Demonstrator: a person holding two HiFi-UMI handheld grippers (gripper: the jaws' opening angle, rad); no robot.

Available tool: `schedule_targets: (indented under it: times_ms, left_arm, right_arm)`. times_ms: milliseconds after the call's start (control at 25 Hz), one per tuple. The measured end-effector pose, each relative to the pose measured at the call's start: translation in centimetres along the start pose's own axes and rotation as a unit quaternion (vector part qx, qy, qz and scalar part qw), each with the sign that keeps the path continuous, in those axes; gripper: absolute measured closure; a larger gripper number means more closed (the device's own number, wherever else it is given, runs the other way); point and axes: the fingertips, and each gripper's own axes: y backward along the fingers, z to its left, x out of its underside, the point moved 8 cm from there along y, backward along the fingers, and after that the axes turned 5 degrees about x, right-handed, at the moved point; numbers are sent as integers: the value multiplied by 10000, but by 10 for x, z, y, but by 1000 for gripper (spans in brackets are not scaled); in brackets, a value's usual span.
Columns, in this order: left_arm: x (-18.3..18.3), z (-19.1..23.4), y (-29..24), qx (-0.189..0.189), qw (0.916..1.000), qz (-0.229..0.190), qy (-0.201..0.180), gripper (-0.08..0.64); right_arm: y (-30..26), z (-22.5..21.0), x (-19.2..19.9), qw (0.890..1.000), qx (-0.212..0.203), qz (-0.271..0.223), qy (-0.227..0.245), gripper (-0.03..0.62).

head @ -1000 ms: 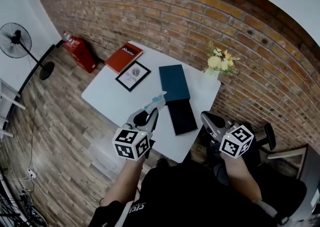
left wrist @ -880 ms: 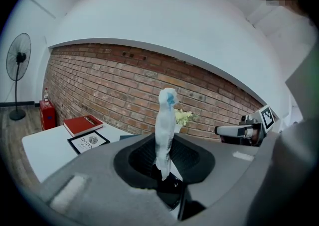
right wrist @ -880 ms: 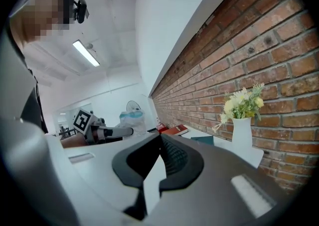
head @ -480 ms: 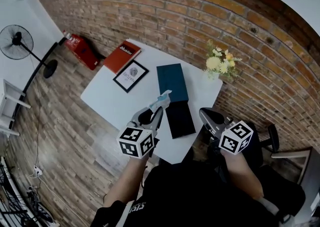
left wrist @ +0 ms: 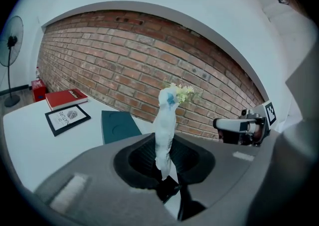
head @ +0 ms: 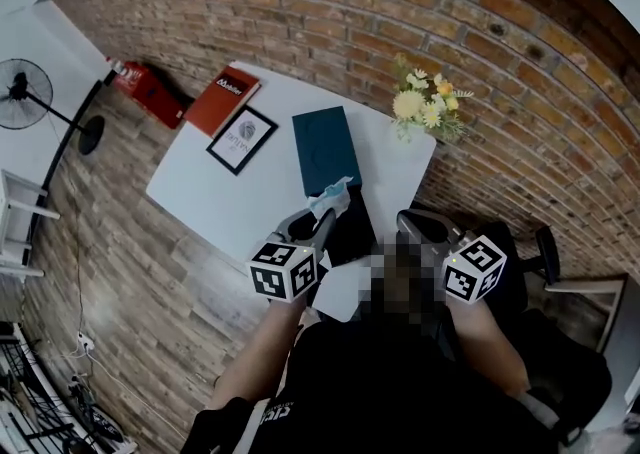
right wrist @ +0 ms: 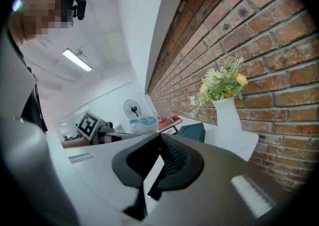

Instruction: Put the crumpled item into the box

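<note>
Left jaws on crumpled item (left wrist: 163, 130)

Crumpled item (left wrist: 164, 125), white with 1 blue spot, held upright, seemingly above the dark box (head: 352, 232).

The left gripper (head: 322, 217) hides part of the black box (head: 357, 230).
</note>
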Motion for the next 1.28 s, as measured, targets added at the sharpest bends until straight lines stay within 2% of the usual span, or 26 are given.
schedule_targets:
  times_ms: [280,600,880,1280]
  left_arm:
    - [28,0,-28,137,9988,447,149,486]
    - [61,14,-52,76,9953,914,295,486]
    - [88,27,-67,77,9899,1202,748,486]
    - [113,32,-80,92,9833,1678,703,483]
  right_arm:
    - [15,-16,12,9995,266,35,-175,592]
    - [20,-18,10,9991,383,-4,-178,592]
    - [17,-14,-1,9992,392,-55,-48,592]
    - [22,-19,-7,9986,506,-107,-52,592]
